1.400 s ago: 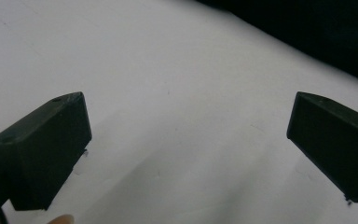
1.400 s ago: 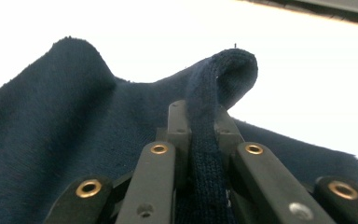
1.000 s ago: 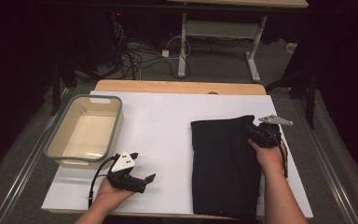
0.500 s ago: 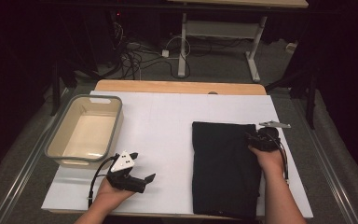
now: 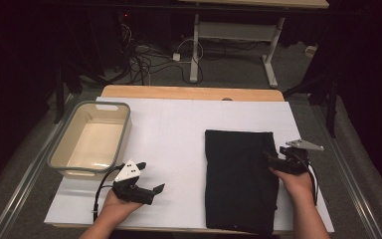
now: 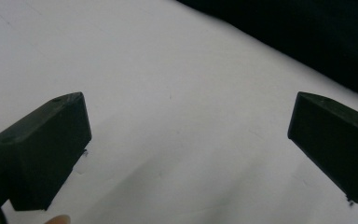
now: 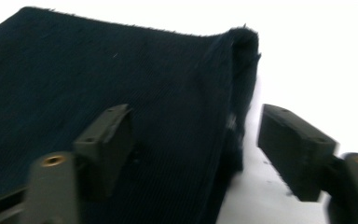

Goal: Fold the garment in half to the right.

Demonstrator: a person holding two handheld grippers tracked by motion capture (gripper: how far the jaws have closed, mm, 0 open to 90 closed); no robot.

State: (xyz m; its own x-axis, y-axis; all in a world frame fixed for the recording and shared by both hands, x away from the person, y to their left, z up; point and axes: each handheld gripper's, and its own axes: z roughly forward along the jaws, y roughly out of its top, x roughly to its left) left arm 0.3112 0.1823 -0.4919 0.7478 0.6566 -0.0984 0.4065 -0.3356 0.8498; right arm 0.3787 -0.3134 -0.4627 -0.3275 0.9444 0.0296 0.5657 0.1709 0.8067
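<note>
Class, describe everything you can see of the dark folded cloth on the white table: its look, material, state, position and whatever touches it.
The dark folded cloth is navy-black with a fine ribbed, fuzzy weave. It lies flat as a tall rectangle on the right half of the white table, reaching its near edge. The right gripper view shows stacked layers along its right edge. The right gripper straddles that edge; its jaws have just been opening and no longer press the cloth between them. A little table stays bare to the cloth's right.

A black, finely ribbed cloth (image 7: 121, 79) lies under and between the right gripper's (image 7: 193, 149) dark jaws, brass screws at their bases. Beyond the left gripper's (image 6: 186, 140) black jaws spreads a plain white table cover (image 6: 168, 70). The bin (image 5: 59, 149) is grey-rimmed, cream inside.
</note>
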